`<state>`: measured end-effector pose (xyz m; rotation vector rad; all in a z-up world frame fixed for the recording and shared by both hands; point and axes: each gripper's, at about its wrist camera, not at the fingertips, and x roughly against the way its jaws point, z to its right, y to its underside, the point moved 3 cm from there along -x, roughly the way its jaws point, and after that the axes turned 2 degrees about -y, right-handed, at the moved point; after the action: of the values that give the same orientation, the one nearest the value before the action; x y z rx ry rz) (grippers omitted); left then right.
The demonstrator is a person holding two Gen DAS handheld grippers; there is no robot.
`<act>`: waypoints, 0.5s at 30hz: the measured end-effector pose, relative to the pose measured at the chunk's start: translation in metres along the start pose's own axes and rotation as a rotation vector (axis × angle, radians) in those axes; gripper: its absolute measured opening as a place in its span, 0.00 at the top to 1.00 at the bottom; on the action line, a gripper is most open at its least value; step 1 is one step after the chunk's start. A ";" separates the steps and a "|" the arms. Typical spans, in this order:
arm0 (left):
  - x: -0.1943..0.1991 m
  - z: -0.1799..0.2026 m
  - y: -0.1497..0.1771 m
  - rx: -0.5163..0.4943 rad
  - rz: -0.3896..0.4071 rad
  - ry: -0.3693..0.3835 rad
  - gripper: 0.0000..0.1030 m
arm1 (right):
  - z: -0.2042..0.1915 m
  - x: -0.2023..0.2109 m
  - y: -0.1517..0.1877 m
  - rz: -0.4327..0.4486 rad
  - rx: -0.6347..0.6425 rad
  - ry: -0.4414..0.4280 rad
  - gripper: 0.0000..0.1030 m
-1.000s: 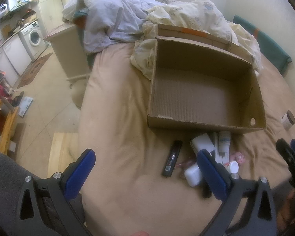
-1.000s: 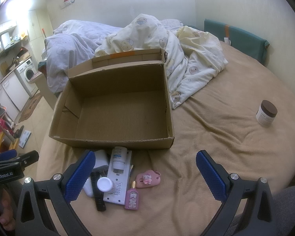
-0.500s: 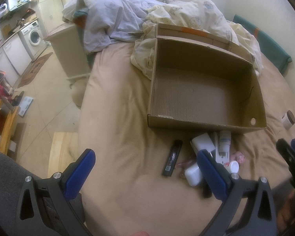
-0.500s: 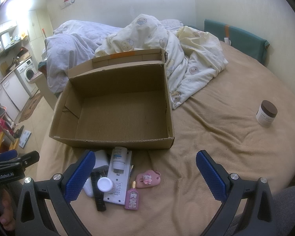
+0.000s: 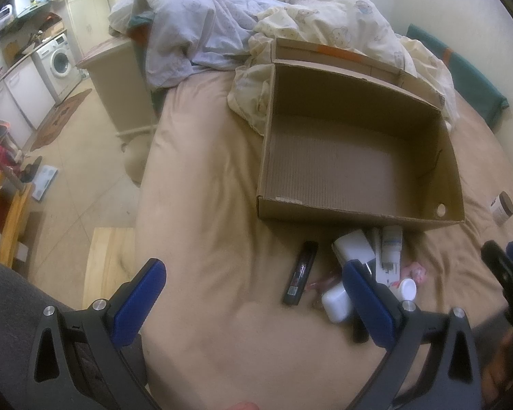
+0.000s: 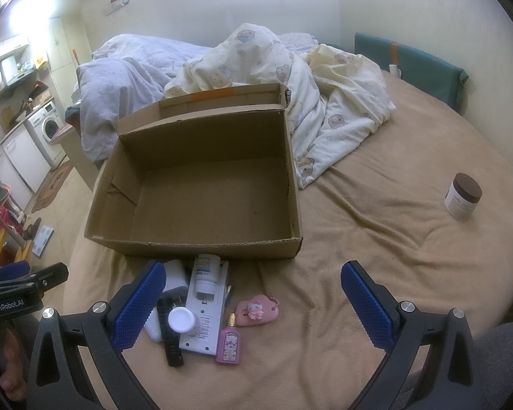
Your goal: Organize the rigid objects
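An open cardboard box with a bare floor sits on the tan bed. In front of it lies a small pile: a white remote, a white bottle, a round white cap, a black stick, a pink perfume bottle and a pink cat case. A black tube lies left of the pile. My left gripper hovers open before the pile. My right gripper is open above it, holding nothing.
A brown-lidded white jar stands alone on the bed at the right. Crumpled duvets lie behind the box. A green headboard cushion lines the wall. Left of the bed are floor, a wooden stool and a washing machine.
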<state>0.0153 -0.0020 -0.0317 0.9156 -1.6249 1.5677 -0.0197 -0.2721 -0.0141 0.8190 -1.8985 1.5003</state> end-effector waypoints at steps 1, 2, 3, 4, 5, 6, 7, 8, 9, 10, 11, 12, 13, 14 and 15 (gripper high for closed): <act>0.000 0.000 0.000 -0.001 -0.001 0.001 0.00 | -0.001 0.000 0.000 0.000 0.000 0.000 0.00; 0.000 0.000 -0.001 -0.001 -0.001 0.000 0.00 | 0.000 0.000 0.000 0.000 0.000 0.000 0.00; 0.000 0.000 0.000 -0.001 -0.002 0.000 0.00 | -0.001 0.000 0.000 -0.001 0.000 0.000 0.00; 0.000 0.000 -0.001 -0.001 -0.001 0.000 0.00 | 0.000 0.000 0.000 -0.001 0.000 0.000 0.00; 0.000 0.000 0.000 -0.002 -0.001 -0.001 0.00 | 0.000 0.000 0.000 -0.001 0.000 0.001 0.00; 0.000 0.000 0.000 -0.001 0.000 -0.001 0.00 | 0.000 0.000 0.000 -0.001 -0.001 0.001 0.00; 0.000 0.000 -0.001 -0.001 -0.001 0.000 0.00 | -0.001 0.000 0.000 -0.001 -0.002 0.001 0.00; 0.000 0.000 -0.001 -0.001 -0.002 0.000 0.00 | 0.000 -0.001 0.000 -0.001 -0.001 0.000 0.00; 0.000 0.000 0.000 -0.001 -0.002 0.000 0.00 | -0.001 -0.001 0.000 -0.002 0.000 0.001 0.00; 0.000 0.000 0.000 -0.001 -0.003 0.000 0.00 | 0.000 -0.001 0.000 -0.002 0.001 0.001 0.00; -0.001 0.000 -0.001 0.000 -0.003 0.000 0.00 | -0.001 0.000 0.000 -0.001 0.001 0.000 0.00; 0.000 -0.001 -0.001 -0.001 -0.003 0.000 0.00 | -0.001 0.000 0.000 -0.001 0.001 0.001 0.00; 0.000 0.000 -0.001 -0.001 -0.002 -0.001 0.00 | -0.001 -0.001 0.000 -0.001 0.001 0.001 0.00; -0.001 0.000 -0.001 0.000 -0.002 0.000 0.00 | -0.001 -0.001 0.000 -0.002 0.001 0.001 0.00; -0.001 0.000 -0.001 0.000 -0.002 0.000 0.00 | -0.001 -0.001 0.000 -0.003 0.002 0.001 0.00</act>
<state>0.0163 -0.0016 -0.0318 0.9173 -1.6231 1.5661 -0.0191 -0.2715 -0.0147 0.8214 -1.8943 1.5004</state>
